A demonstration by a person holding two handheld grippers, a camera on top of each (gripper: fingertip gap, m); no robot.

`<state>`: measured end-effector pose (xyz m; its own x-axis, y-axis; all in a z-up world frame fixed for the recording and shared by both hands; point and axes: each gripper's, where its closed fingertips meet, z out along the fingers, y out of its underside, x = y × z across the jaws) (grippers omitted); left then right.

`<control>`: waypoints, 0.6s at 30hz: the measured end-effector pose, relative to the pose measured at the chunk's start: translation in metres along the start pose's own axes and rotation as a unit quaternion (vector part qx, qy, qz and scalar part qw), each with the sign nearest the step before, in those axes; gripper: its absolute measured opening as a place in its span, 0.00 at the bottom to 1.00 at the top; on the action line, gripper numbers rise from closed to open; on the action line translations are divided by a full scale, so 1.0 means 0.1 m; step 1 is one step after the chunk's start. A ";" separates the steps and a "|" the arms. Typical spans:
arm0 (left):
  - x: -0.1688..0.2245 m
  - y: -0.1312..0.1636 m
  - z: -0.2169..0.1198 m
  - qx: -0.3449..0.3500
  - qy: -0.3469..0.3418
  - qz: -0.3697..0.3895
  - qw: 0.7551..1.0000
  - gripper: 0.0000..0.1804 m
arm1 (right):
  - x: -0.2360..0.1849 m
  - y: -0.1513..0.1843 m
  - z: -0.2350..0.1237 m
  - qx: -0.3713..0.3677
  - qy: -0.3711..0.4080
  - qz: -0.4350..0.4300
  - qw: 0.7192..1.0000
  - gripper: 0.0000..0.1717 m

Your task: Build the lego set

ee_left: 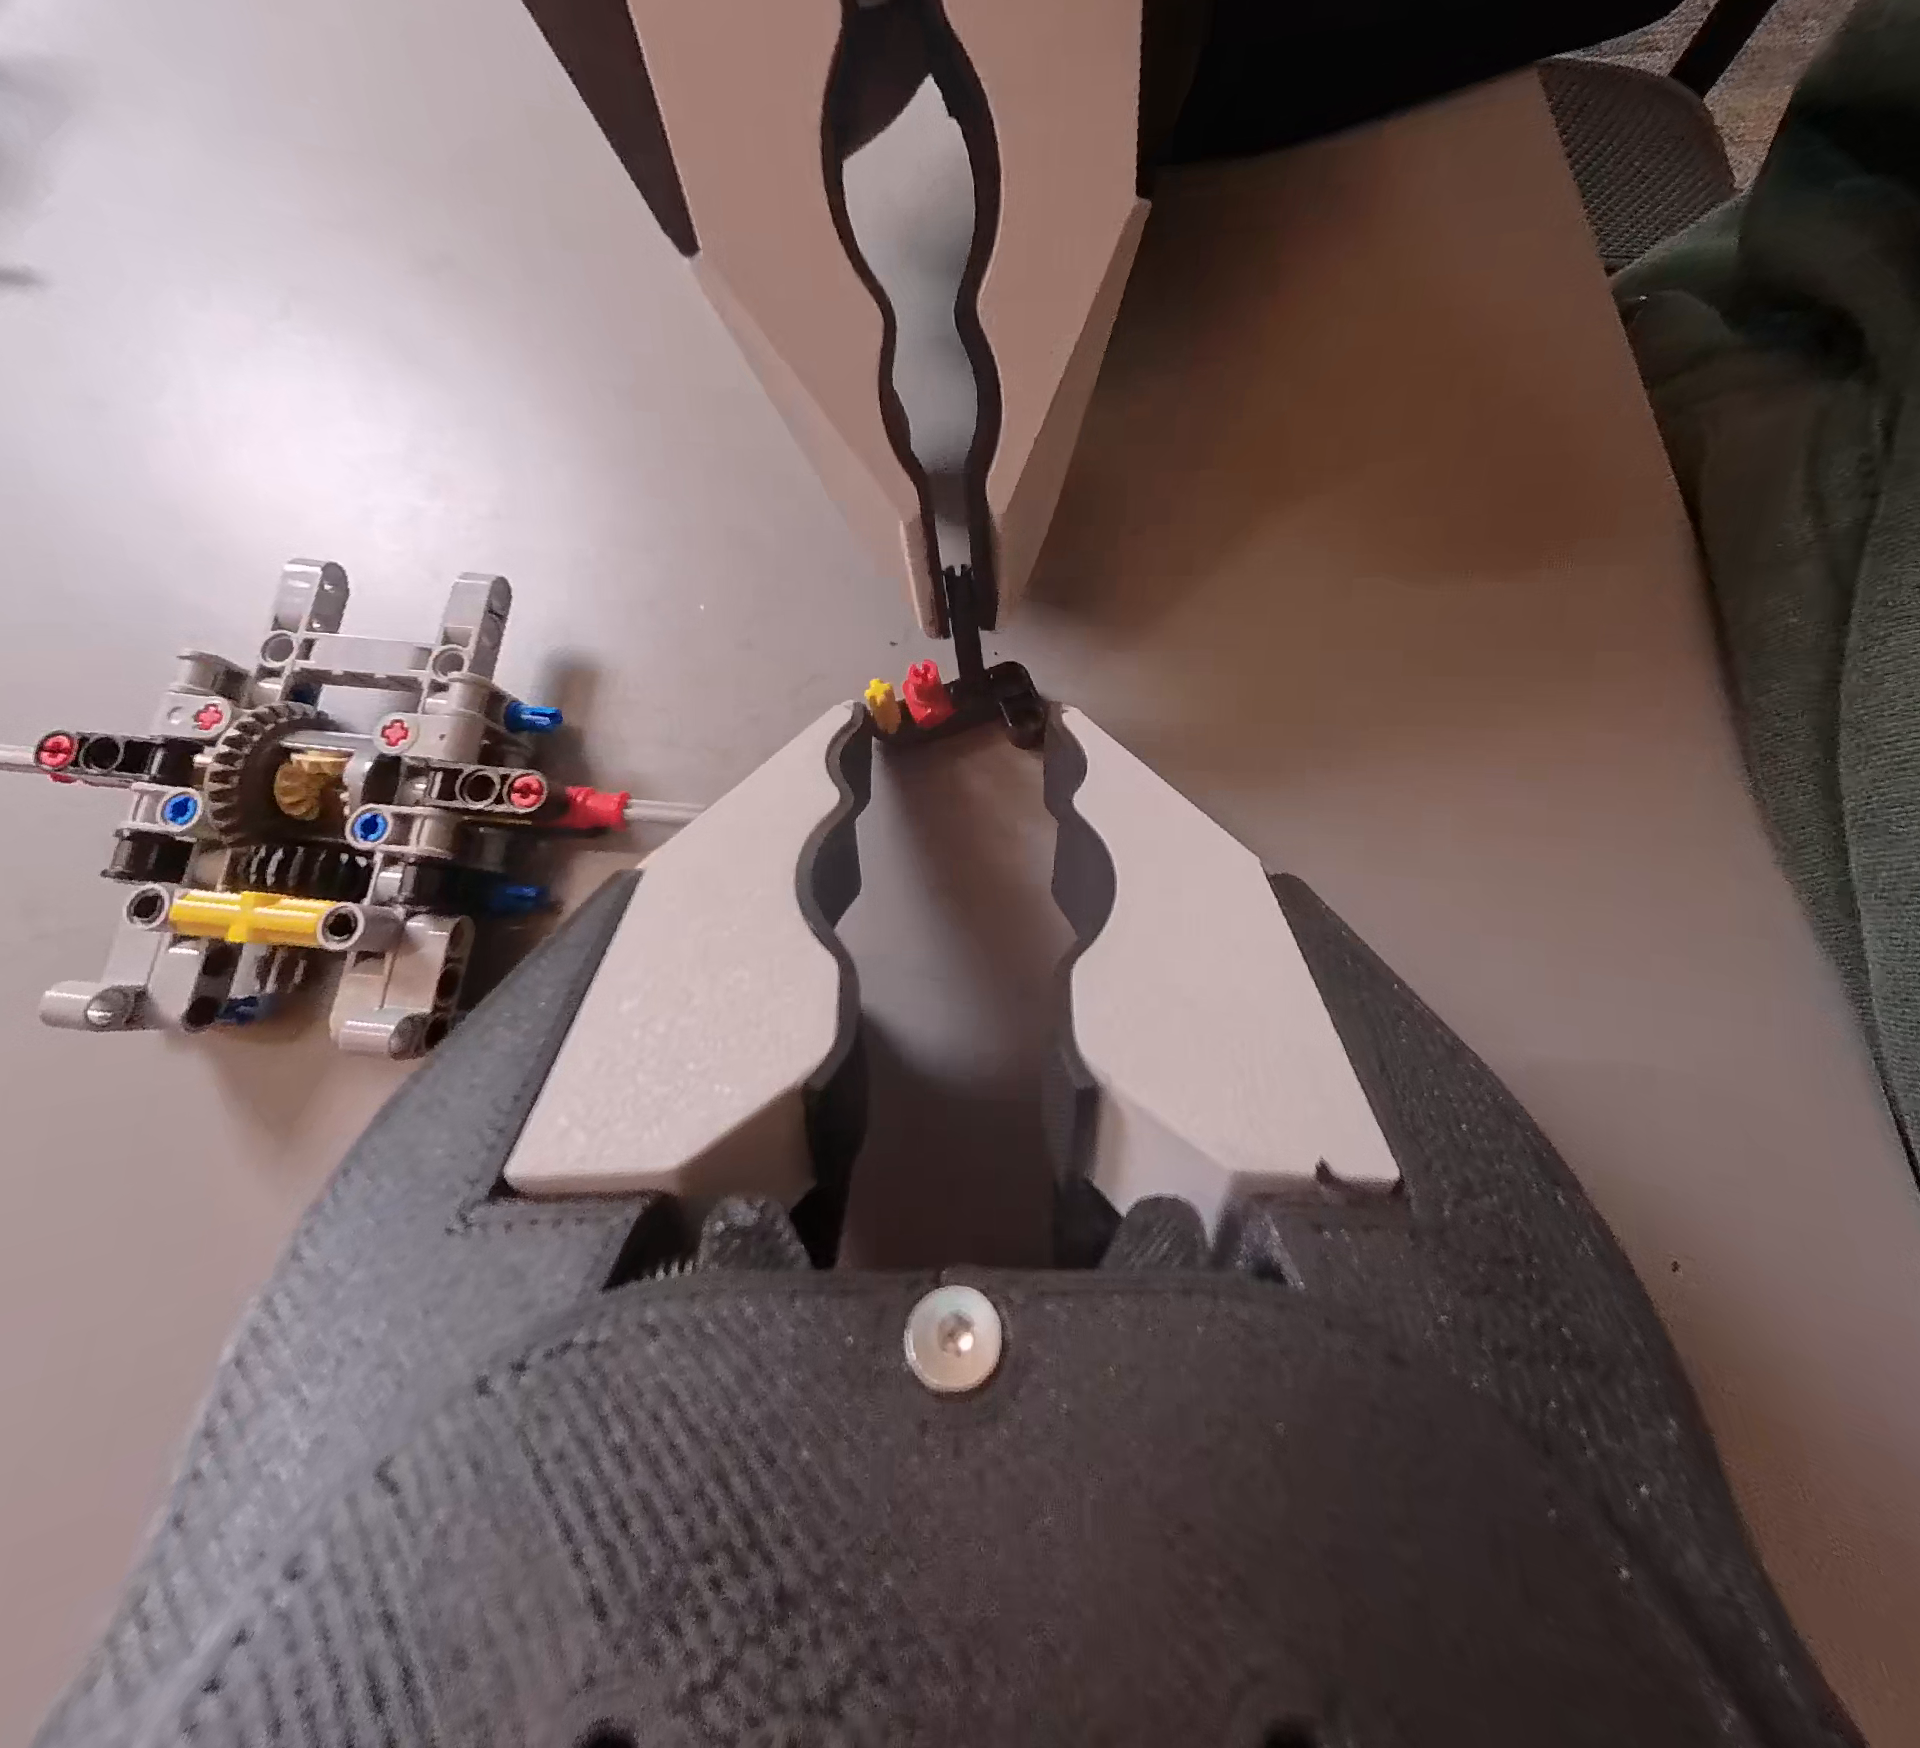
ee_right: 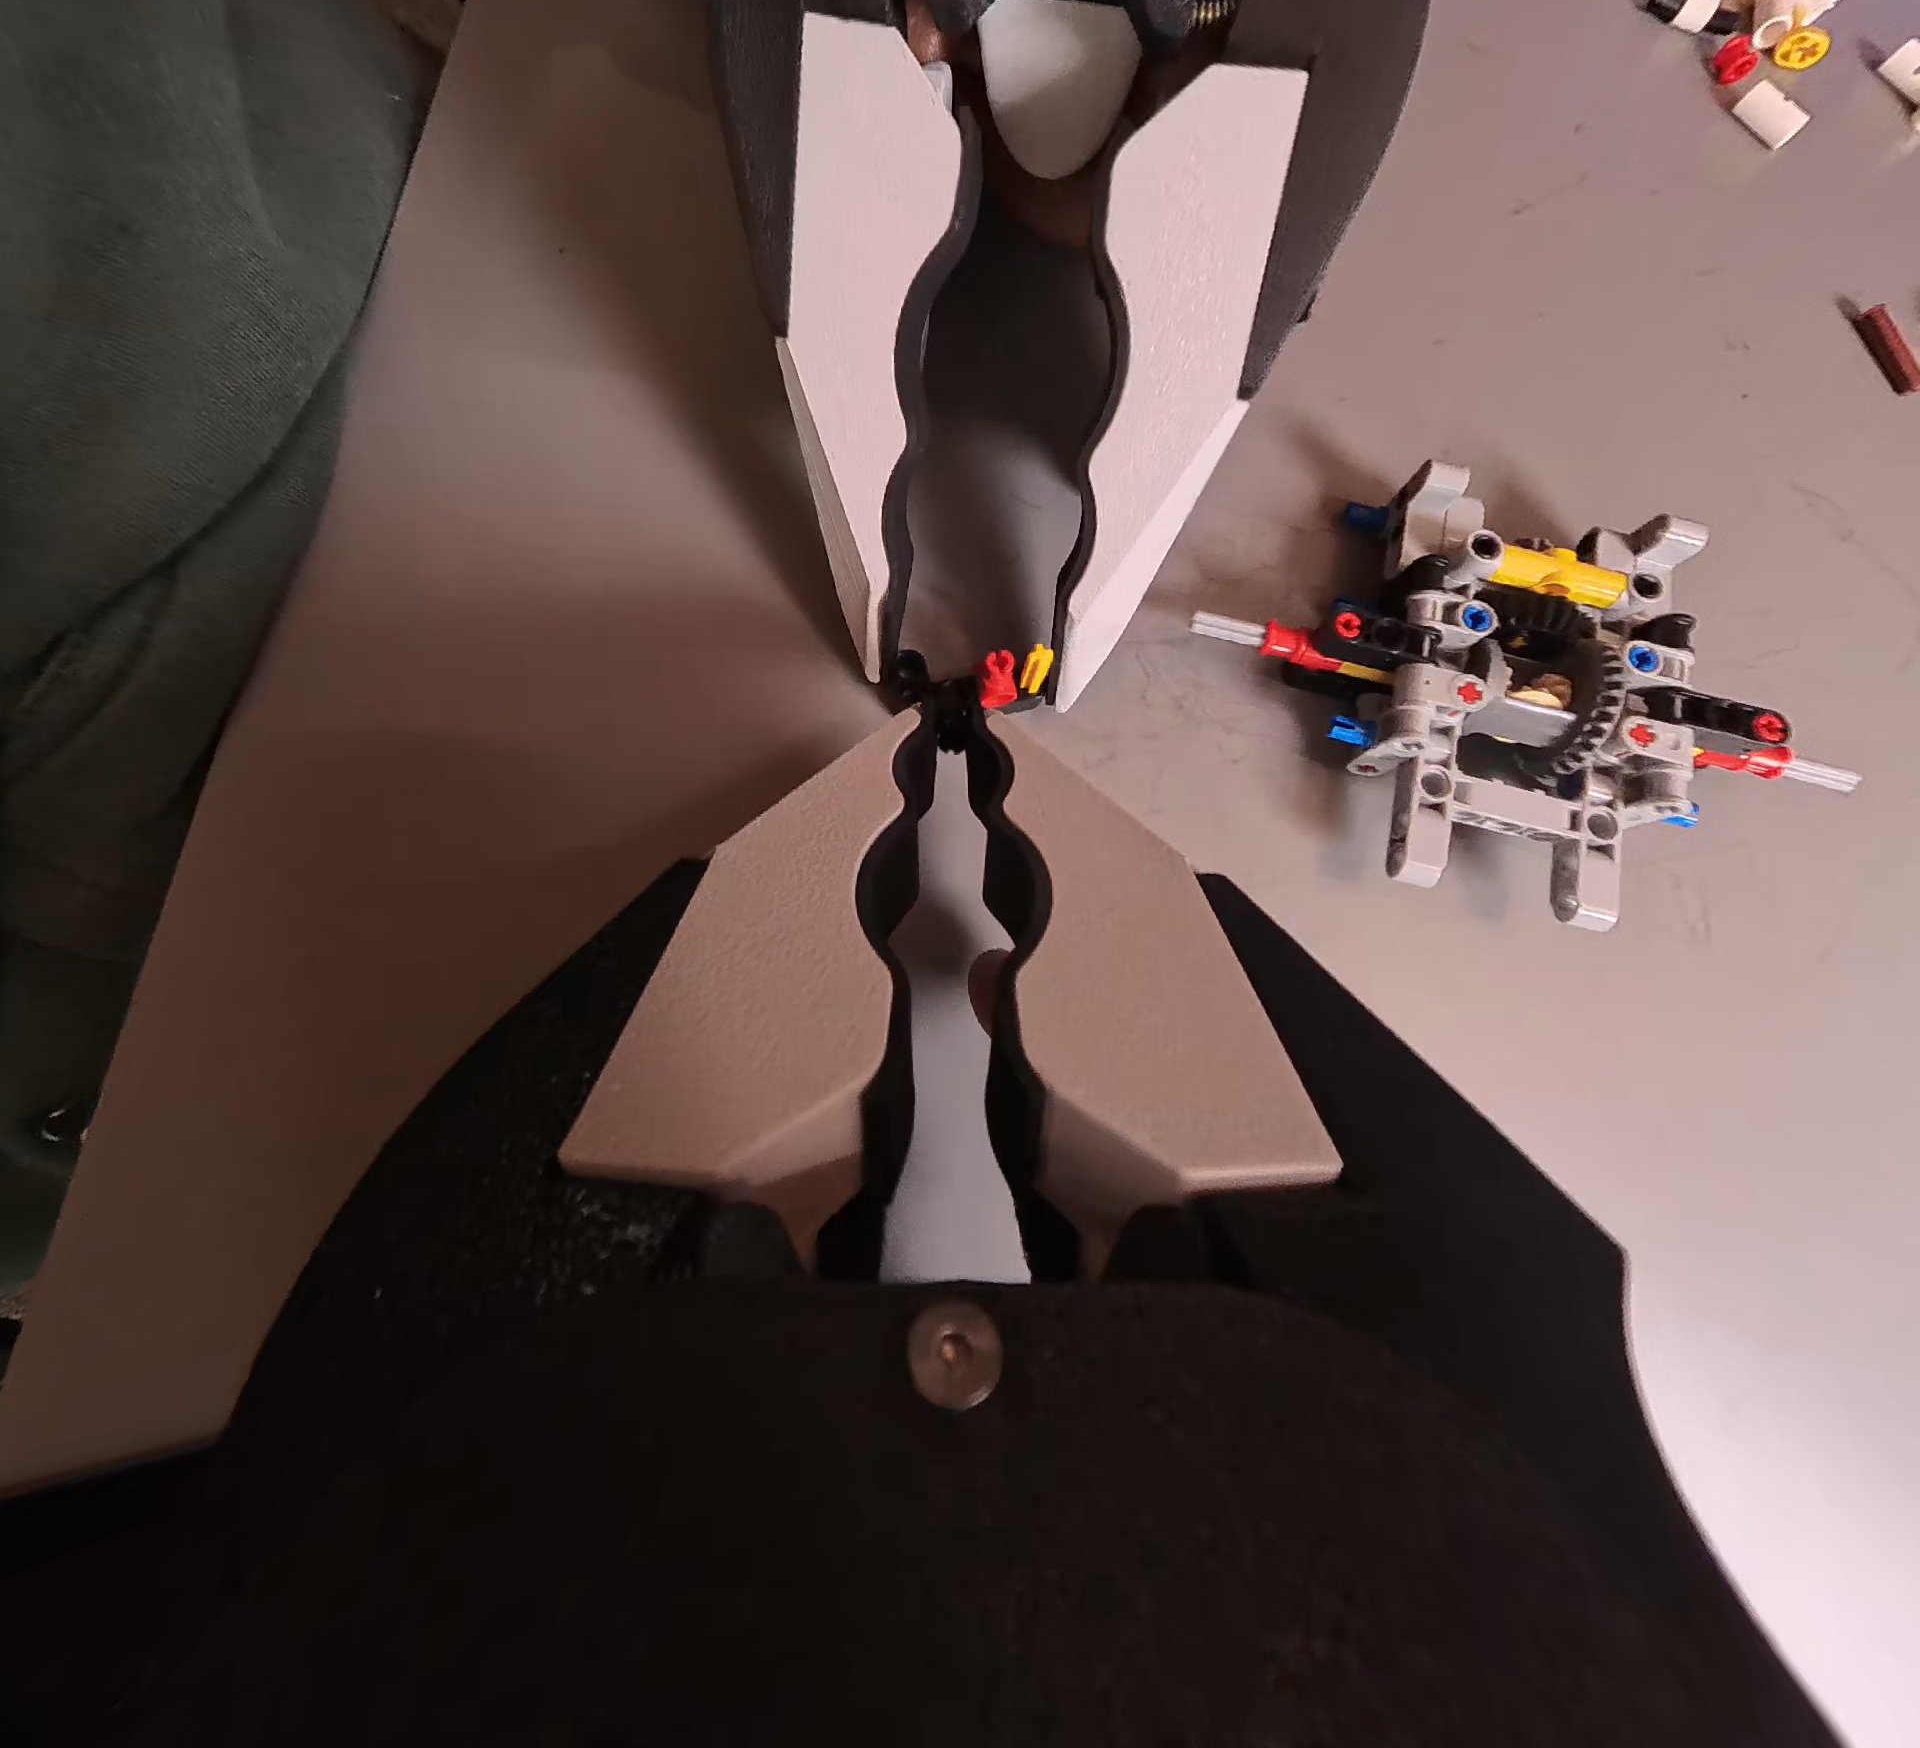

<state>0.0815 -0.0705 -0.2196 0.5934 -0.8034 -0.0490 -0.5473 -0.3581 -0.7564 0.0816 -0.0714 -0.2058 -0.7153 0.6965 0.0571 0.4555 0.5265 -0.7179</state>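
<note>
In the left wrist view my left gripper (ee_left: pixel 961 722) is shut on a short black beam (ee_left: pixel 1021 709), its pads on the beam's two ends. A yellow pin (ee_left: pixel 881 699) and a red pin (ee_left: pixel 925 692) stand in the beam. My right gripper (ee_left: pixel 961 607) comes in from above, shut on a thin black axle (ee_left: pixel 968 649) whose lower end meets the beam beside the red pin. In the right wrist view my right gripper (ee_right: pixel 951 732) pinches the axle (ee_right: pixel 948 716). The left gripper (ee_right: pixel 971 664) opposite holds the beam (ee_right: pixel 1021 705) with the red pin (ee_right: pixel 997 678) and the yellow pin (ee_right: pixel 1037 668).
A grey and black gear assembly (ee_left: pixel 281 815) lies on the grey table (ee_left: pixel 312 244), also seen in the right wrist view (ee_right: pixel 1527 690). A pile of small loose parts (ee_right: pixel 1756 5) and a dark red piece (ee_right: pixel 1891 348) lie farther off. A person's green garment (ee_right: pixel 156 348) is at the table edge. Both grippers' tips are close together, under 4 cm apart.
</note>
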 end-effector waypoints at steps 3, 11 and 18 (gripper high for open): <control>-0.01 -0.01 0.01 -0.001 0.000 -0.006 1.000 0.18 | 0.01 0.02 0.00 -0.025 0.010 -0.009 1.000 0.02; -0.04 -0.08 0.01 0.012 -0.011 -0.008 1.000 0.18 | 0.03 0.02 -0.06 -0.097 0.027 -0.036 0.994 0.02; -0.07 -0.17 -0.05 0.037 -0.012 -0.028 0.999 0.18 | 0.06 -0.05 -0.13 -0.130 0.035 -0.031 0.990 0.02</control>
<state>0.0838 -0.0609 -0.2035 0.6365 -0.7710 -0.0214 -0.4688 -0.3647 -0.8045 0.0817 -0.0631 -0.1930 -0.7120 0.6859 0.1501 0.5391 0.6710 -0.5091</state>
